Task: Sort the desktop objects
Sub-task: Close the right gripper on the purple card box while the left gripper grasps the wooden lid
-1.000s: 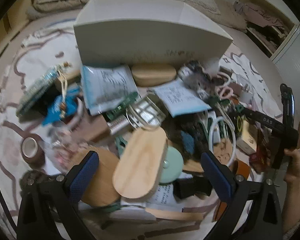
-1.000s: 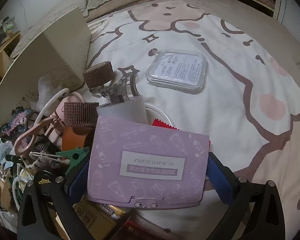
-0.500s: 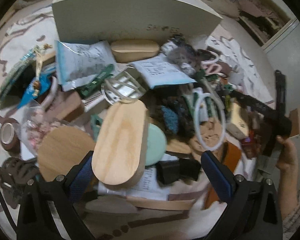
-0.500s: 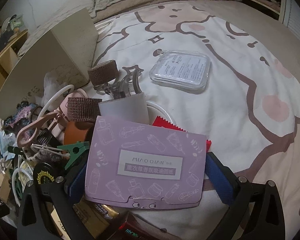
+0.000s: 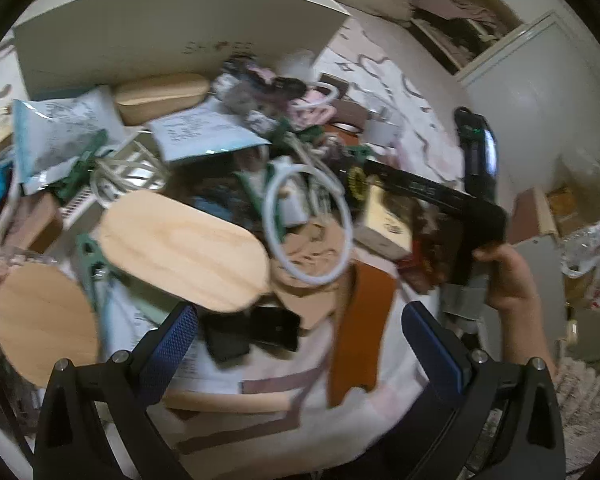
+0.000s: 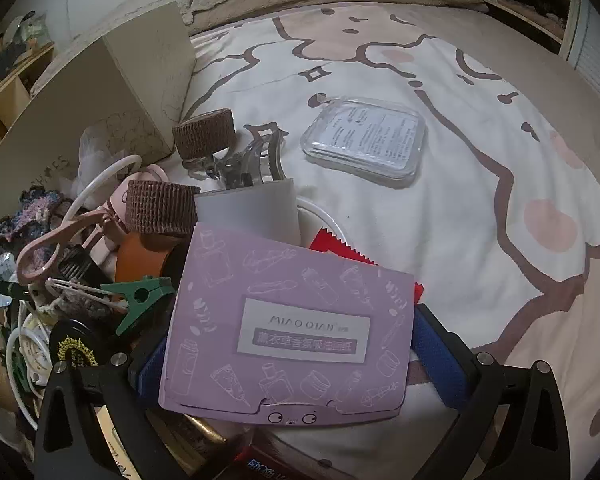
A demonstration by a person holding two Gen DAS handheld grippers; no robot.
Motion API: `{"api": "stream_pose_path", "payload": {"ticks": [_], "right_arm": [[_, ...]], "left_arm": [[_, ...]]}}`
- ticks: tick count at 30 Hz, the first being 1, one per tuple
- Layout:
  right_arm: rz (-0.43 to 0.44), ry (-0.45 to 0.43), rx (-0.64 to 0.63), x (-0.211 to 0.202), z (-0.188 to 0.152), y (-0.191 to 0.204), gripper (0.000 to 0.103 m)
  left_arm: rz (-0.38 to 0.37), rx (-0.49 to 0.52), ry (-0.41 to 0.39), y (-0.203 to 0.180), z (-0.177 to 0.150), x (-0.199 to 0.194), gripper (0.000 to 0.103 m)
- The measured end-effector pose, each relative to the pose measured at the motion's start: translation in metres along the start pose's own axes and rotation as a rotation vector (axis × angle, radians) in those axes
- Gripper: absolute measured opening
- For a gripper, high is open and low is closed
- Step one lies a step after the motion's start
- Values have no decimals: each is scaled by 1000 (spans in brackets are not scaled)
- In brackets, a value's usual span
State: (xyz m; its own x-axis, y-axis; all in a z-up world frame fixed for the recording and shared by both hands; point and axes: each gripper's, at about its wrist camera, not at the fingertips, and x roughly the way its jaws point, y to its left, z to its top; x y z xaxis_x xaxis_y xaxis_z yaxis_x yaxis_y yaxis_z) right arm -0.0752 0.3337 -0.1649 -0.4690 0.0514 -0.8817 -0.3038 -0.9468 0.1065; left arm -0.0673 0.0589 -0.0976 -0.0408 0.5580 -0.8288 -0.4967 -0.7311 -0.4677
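A heap of small objects lies on a cartoon-print bedspread (image 6: 480,216). My right gripper (image 6: 288,348) is shut on a purple packet (image 6: 292,328), which spans the gap between its blue pads. Beyond it lie a clear plastic case (image 6: 366,140), two brown bandage rolls (image 6: 204,134), a clear claw clip (image 6: 256,156) and a green clip (image 6: 140,296). My left gripper (image 5: 296,320) stands open over the heap. A black object (image 5: 260,332) and an orange-brown strip (image 5: 360,328) lie between its fingers. An oval wooden lid (image 5: 184,248) is just ahead on the left.
A pale cardboard box (image 5: 140,36) stands behind the heap, also visible in the right wrist view (image 6: 100,92). A white ring (image 5: 268,216), paper pouches (image 5: 204,136) and a round wooden disc (image 5: 40,320) lie in the pile. A hand (image 5: 504,280) holds the other gripper at right.
The left wrist view has dropped closer to the heap and swung right, so the wooden lid now sits left of centre. The right gripper has barely moved and keeps the purple packet.
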Motion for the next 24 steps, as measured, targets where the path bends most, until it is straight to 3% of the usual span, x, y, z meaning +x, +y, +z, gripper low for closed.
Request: {"api": "stream_pose_path", "payload": {"ticks": [3, 10, 13, 17, 22, 24], "right_arm": [[0, -3, -2, 0, -1, 0, 103], [-11, -6, -10, 2, 0, 0, 103], [-16, -6, -13, 2, 0, 1, 103], [-14, -17, -13, 2, -2, 1, 103], [-14, -21, -14, 2, -2, 1, 103], [-14, -22, -14, 2, -2, 1, 103]], "left_arm": [[4, 20, -1, -3, 1, -2, 103], [207, 98, -111, 3, 14, -21, 103], [237, 149, -108, 9, 28, -24, 103], [249, 208, -61, 18, 39, -21, 103], [174, 218, -4, 27, 46, -12, 103], [182, 227, 10, 26, 47, -7, 103]]}}
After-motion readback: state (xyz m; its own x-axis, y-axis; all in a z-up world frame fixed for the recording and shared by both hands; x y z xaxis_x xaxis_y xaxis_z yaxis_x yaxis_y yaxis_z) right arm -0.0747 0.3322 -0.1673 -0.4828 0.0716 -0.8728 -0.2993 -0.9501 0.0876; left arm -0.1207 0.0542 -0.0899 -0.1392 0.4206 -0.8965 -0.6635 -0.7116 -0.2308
